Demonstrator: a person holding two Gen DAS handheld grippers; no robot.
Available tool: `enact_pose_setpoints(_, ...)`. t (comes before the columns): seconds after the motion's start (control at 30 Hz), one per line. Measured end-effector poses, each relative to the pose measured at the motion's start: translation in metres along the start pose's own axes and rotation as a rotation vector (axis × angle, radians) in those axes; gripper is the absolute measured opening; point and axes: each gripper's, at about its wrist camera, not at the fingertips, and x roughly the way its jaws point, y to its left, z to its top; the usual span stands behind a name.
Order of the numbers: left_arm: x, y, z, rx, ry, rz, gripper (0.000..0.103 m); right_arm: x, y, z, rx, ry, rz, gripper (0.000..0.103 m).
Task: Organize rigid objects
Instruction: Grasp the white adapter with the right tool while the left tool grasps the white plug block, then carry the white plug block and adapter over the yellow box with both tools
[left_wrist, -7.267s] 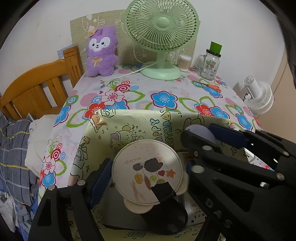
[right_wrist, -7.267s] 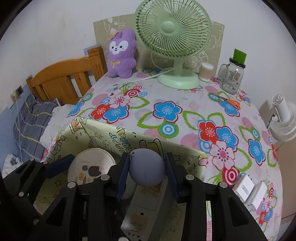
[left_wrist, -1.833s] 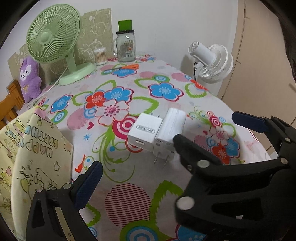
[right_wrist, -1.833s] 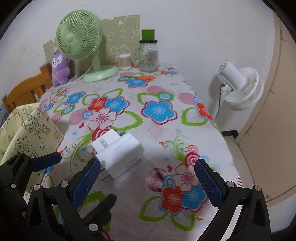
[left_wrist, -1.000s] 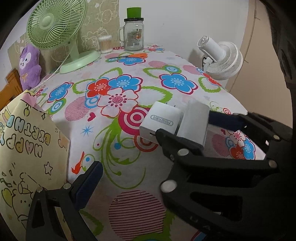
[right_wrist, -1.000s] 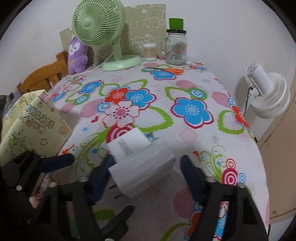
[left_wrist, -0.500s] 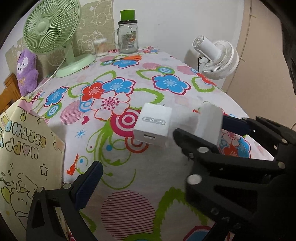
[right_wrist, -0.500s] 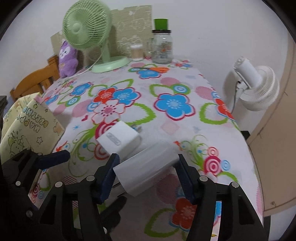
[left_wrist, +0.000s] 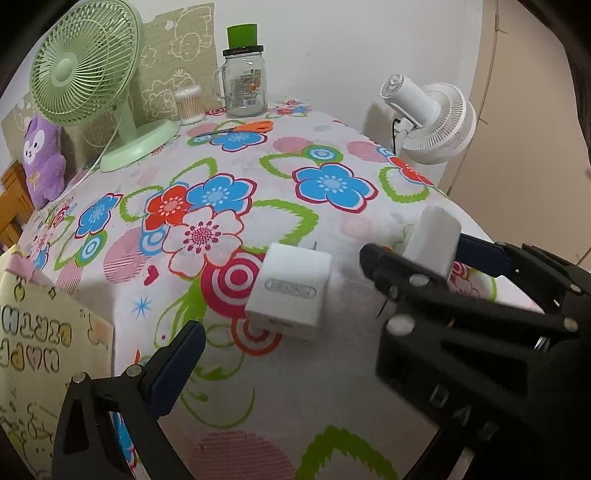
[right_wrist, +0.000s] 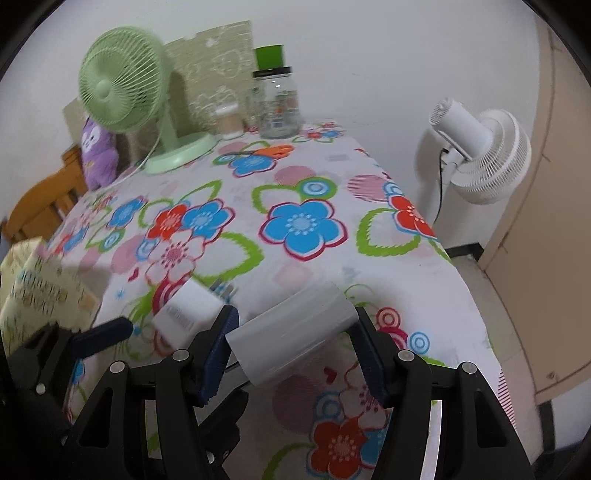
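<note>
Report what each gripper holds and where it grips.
Right gripper clamps the longer white charger across its sides. Left gripper is open, holding nothing.

Bare tablecloth (right_wrist: 295, 273) ahead; green fan (right_wrist: 125, 96) far back

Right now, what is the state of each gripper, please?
Left gripper: open, holding nothing.
Right gripper: shut on the white charger.

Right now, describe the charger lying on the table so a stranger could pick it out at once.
On the flowered tablecloth, near its front edge, a white cube charger lies on a pink-and-red bullseye print. It has a grey oval label on top. The other white charger is clamped in the right gripper.
</note>
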Motion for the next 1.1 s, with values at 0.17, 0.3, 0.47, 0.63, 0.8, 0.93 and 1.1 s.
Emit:
enact_pose_setpoints(0.17, 0.010, 0.004, 0.005, -0.004, 0.001, 0.054, 0.101, 0.008, -0.009, 0.008, 0.055, 0.007, -0.002, 0.064)
enact_pose_setpoints(0.3, 0.018, 0.012, 0.010, -0.054, 0.012, 0.042, 0.092, 0.012, -0.011, 0.009, 0.055, 0.014, -0.017, 0.064)
enact_pose_setpoints(0.47, 0.015, 0.010, 0.014, -0.054, -0.015, 0.036, 0.062, 0.014, -0.010, 0.010, 0.051, 0.020, -0.027, 0.065)
enact_pose_setpoints(0.63, 0.013, 0.002, 0.015, -0.013, -0.025, 0.035, 0.045, 0.013, -0.011, 0.009, 0.062, 0.024, -0.036, 0.065)
enact_pose_setpoints(0.8, 0.010, 0.005, 0.012, -0.027, -0.019, 0.035, 0.044, 0.009, -0.012, 0.006, 0.080, 0.028, -0.036, 0.065)
enact_pose_setpoints(0.93, 0.002, 0.007, 0.008, -0.035, -0.024, 0.033, 0.042, 0.005, -0.009, 0.001, 0.086, 0.028, -0.031, 0.065)
enact_pose_setpoints(1.1, -0.009, 0.010, 0.001, -0.049, -0.032, 0.028, 0.041, -0.003, -0.002, -0.005, 0.081, 0.022, -0.021, 0.065)
